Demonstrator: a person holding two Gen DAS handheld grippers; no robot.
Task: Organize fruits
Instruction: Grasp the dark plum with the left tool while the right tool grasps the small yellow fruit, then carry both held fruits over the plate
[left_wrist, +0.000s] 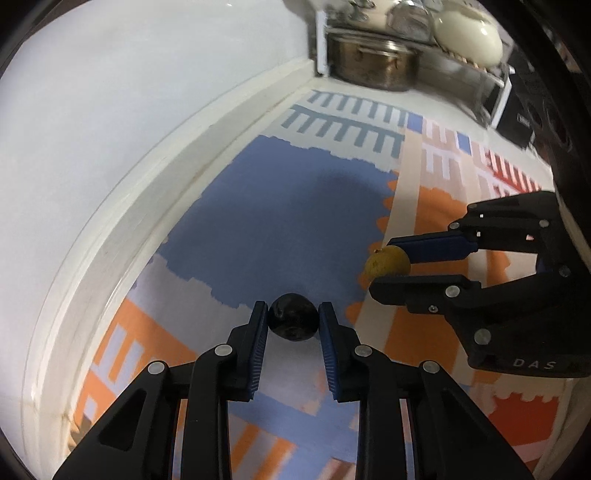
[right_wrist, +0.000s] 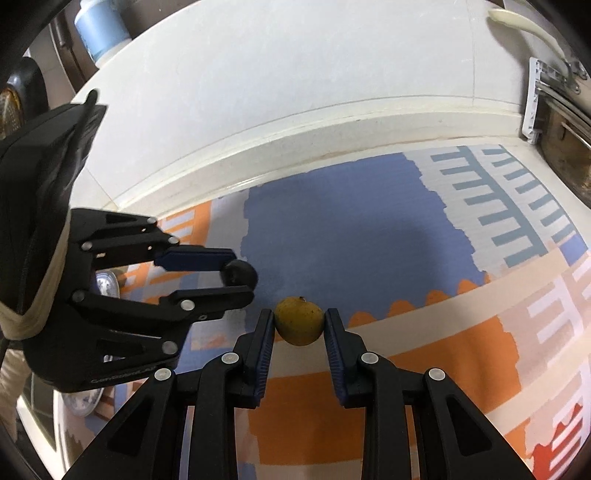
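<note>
Patterned mat (left_wrist: 295, 206) | left tool (left_wrist: 293, 321) clenches round dark fruit (left_wrist: 293, 319) | right tool (right_wrist: 299, 321) clenches smooth yellow fruit (right_wrist: 298, 320)

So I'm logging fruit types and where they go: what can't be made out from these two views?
- Dark fruit: too dark to name in either view; left gripper covers its sides.
- Yellow fruit: kind unclear; right gripper hides both flanks.
- Destination container: none in either frame.
- Rack items: blurred, cut by the top edge, left wrist view.
- Round metal object: hidden behind the left gripper, right wrist view.
</note>
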